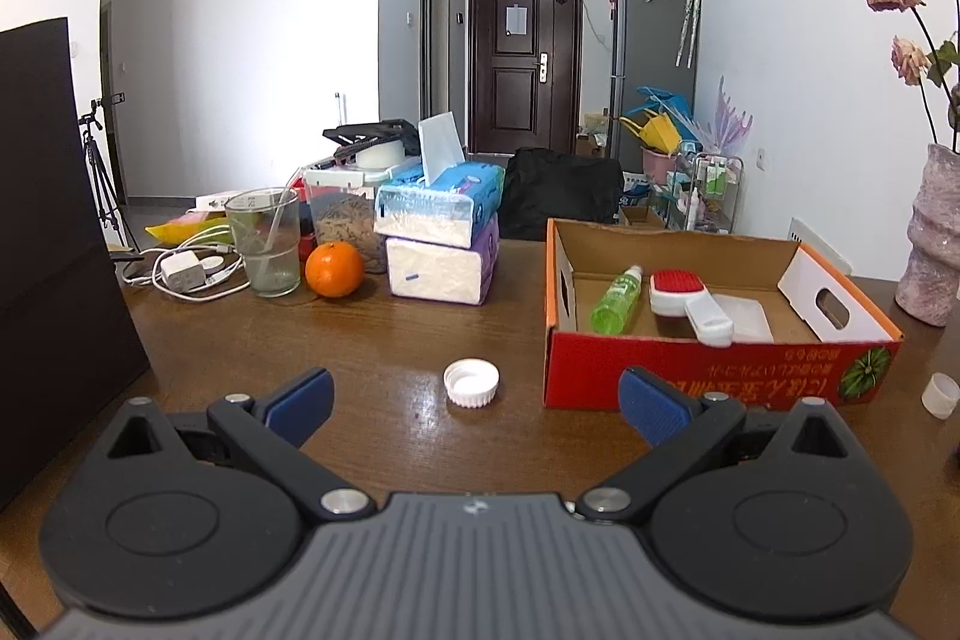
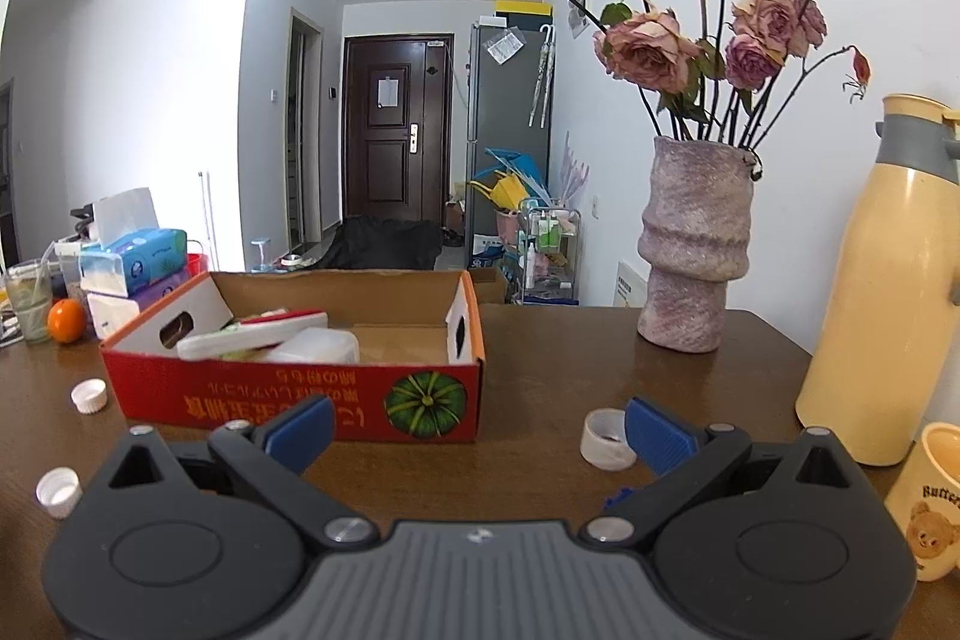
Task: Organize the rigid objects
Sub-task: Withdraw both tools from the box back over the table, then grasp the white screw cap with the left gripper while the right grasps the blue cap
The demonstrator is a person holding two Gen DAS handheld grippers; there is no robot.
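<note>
Your left gripper (image 1: 474, 409) is spread wide and empty, with a white bottle cap (image 1: 471, 382) on the table between its fingertips, just ahead. The red cardboard box (image 1: 708, 370) sits ahead to its right, holding a green spray bottle (image 1: 617, 299) and a lint brush (image 1: 690, 304). Your right gripper (image 2: 480, 430) is also released; a small white cup (image 2: 606, 439) touches its right fingertip.

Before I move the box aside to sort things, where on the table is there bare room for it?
Bare wood lies between the box and the vase, apart from one small cap. In front of the tissue packs only a white cap lies. The far left corner, around the glass and orange, is crowded.
</note>
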